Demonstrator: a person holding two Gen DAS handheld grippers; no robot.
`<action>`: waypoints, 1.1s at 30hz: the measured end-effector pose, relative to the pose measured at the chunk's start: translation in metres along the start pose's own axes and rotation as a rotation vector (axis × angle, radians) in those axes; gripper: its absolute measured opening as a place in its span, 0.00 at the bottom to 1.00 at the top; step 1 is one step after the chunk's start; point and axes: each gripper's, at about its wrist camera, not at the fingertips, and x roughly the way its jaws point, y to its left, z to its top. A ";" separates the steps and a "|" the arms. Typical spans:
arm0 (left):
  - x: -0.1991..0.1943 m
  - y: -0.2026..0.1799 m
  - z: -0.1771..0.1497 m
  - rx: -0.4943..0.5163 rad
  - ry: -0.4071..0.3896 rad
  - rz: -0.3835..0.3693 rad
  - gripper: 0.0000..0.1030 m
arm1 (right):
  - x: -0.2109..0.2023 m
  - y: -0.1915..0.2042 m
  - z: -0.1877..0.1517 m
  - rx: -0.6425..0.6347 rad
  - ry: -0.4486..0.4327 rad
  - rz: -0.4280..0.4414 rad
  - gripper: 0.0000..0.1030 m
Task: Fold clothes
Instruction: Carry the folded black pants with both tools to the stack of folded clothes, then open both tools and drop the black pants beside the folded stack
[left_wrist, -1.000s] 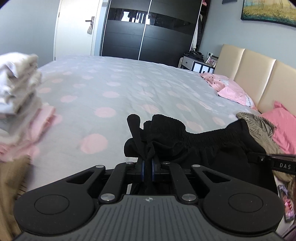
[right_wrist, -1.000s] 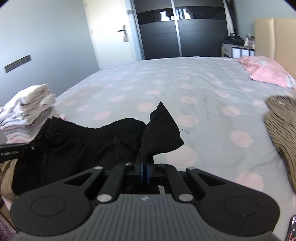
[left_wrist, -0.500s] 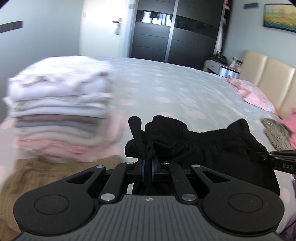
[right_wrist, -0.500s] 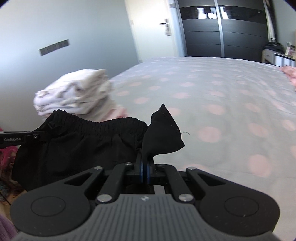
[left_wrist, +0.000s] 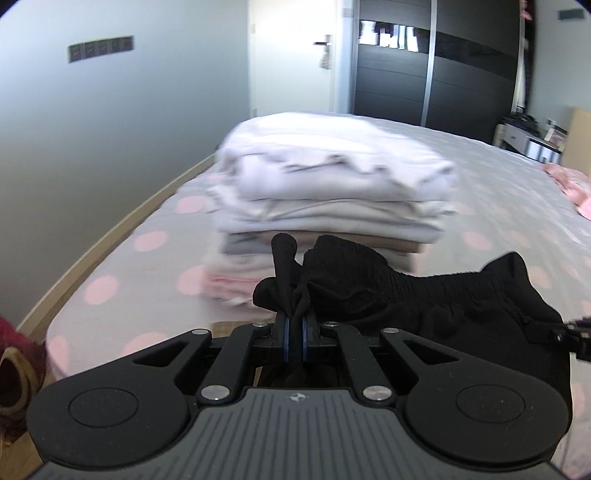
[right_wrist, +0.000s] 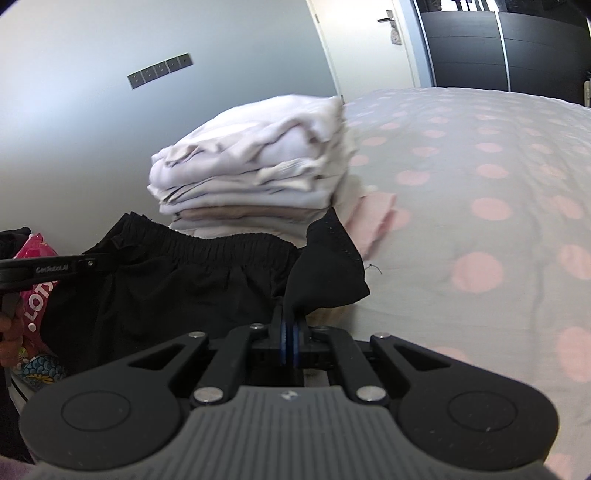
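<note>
Black tongs (left_wrist: 294, 334) (right_wrist: 287, 341) with ribbed grey housing, silver screws, blue-edged finger pads.

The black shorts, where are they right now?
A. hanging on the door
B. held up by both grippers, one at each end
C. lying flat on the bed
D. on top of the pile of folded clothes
B: the left gripper and the right gripper each pinch an end of the black shorts, stretched between them in front of the folded stack.

The stack of folded clothes (left_wrist: 332, 192) is smeared by blur, its lower layers hidden behind the black shorts (left_wrist: 424, 295); a pink bag (right_wrist: 35, 280) is cut off by the edge.
</note>
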 end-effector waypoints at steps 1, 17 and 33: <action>0.005 0.007 0.000 -0.006 0.007 0.007 0.04 | 0.006 0.005 0.000 0.002 0.005 0.002 0.04; 0.102 0.061 -0.043 -0.082 0.111 0.065 0.03 | 0.095 0.008 -0.024 -0.031 0.074 -0.022 0.04; 0.093 0.063 -0.044 -0.132 0.145 0.102 0.47 | 0.081 -0.027 -0.028 0.017 0.104 -0.015 0.48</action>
